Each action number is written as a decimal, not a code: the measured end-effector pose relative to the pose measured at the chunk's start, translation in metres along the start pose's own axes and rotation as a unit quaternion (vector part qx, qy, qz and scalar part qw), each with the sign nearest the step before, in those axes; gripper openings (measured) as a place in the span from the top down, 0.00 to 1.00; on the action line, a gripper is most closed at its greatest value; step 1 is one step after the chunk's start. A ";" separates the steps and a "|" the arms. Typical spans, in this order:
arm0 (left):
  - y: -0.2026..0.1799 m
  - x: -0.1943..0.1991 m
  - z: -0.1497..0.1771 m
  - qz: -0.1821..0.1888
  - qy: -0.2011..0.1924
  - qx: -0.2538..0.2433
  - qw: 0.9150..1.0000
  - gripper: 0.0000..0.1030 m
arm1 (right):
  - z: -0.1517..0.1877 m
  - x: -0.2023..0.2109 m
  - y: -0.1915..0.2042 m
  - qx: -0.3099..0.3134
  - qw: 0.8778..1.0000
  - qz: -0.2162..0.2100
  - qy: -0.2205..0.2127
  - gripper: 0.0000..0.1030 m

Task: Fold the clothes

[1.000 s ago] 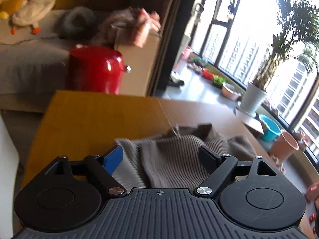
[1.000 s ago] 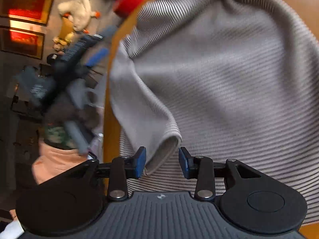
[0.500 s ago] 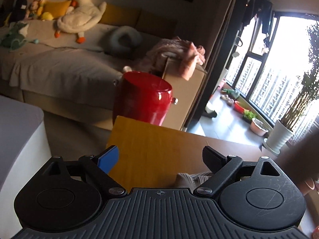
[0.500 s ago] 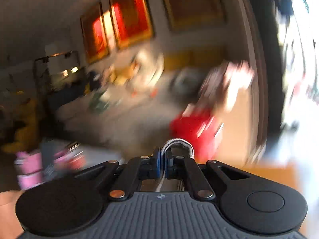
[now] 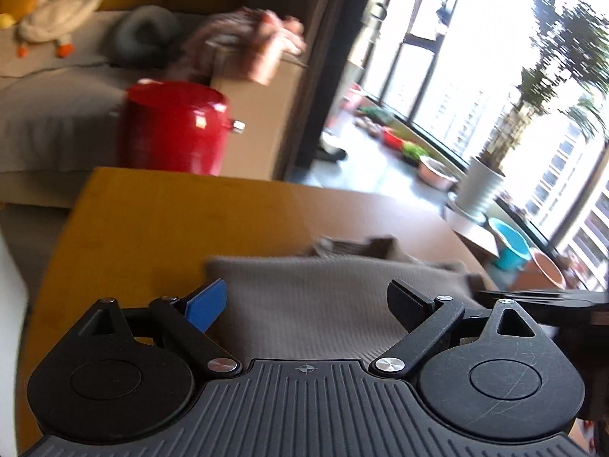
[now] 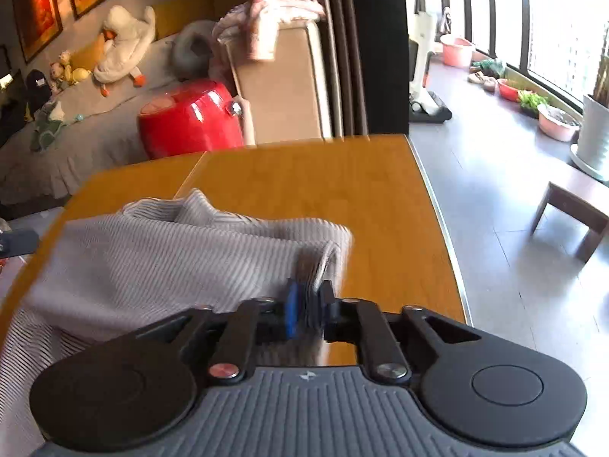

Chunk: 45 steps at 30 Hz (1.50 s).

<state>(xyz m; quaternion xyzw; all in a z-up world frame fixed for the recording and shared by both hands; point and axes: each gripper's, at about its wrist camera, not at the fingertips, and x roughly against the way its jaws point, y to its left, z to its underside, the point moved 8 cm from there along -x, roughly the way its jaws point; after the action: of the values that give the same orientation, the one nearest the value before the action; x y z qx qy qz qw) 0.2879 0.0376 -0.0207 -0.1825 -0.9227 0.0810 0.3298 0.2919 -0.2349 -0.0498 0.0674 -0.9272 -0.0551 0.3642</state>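
- Left wrist view: a yellow wooden surface [image 5: 160, 221] stands before a grey sofa [image 5: 57, 114], a red bin [image 5: 171, 127] and bright windows with potted plants [image 5: 479, 186]. A ribbed grey sweater [image 5: 304, 304] lies on it. The left gripper [image 5: 306, 304] hovers over the sweater, fingers [image 5: 207, 304] spread wide, gripping nothing.
- Right wrist view: the same surface [image 6: 323, 190], grey tile floor [image 6: 495, 198] to the right. The right gripper [image 6: 309, 306] has just been opening slightly; a blurred sweater [image 6: 171, 251] edge sits between its nearly closed fingers [image 6: 292, 310], and whether they press it I cannot tell.

A grey-beige ribbed sweater [image 6: 160, 259] lies on the amber wooden table [image 6: 342, 190], beyond it a glossy red pot [image 6: 190, 118].
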 end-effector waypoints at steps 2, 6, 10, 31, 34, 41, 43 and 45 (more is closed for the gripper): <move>-0.013 -0.007 0.008 0.012 0.010 -0.012 1.000 0.07 | -0.005 0.005 -0.004 0.000 1.000 0.012 -0.004 0.71; -0.025 -0.018 0.020 0.020 0.023 -0.028 0.999 0.07 | -0.025 0.027 -0.002 0.021 0.998 0.033 -0.046 0.70; -0.023 -0.025 0.025 0.019 0.031 -0.029 0.999 0.07 | -0.033 0.052 0.019 0.013 0.996 -0.033 -0.079 0.71; -0.002 -0.025 0.044 0.034 -0.004 -0.054 0.998 0.01 | 0.019 0.007 0.048 0.097 0.993 0.008 -0.067 0.66; -0.001 -0.024 0.043 0.039 -0.008 -0.047 0.998 0.01 | 0.001 0.011 0.057 0.094 0.994 0.006 -0.063 0.64; -0.002 -0.025 0.043 0.037 -0.008 -0.051 0.998 0.00 | -0.063 -0.035 0.090 0.086 0.994 -0.043 -0.047 0.53; -0.003 -0.025 0.043 0.034 -0.007 -0.055 0.998 0.00 | -0.063 -0.068 0.094 0.087 0.995 -0.033 -0.020 0.53; -0.003 -0.025 0.043 0.033 -0.007 -0.056 0.998 0.00 | -0.055 -0.097 0.094 0.089 0.996 -0.023 0.006 0.53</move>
<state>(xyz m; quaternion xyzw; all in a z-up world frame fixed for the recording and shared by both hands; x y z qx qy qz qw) 0.2775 0.0241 -0.0674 -0.2303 -0.9215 0.0408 0.3100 0.3918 -0.1296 -0.0600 0.1211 -0.9246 0.0195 0.3606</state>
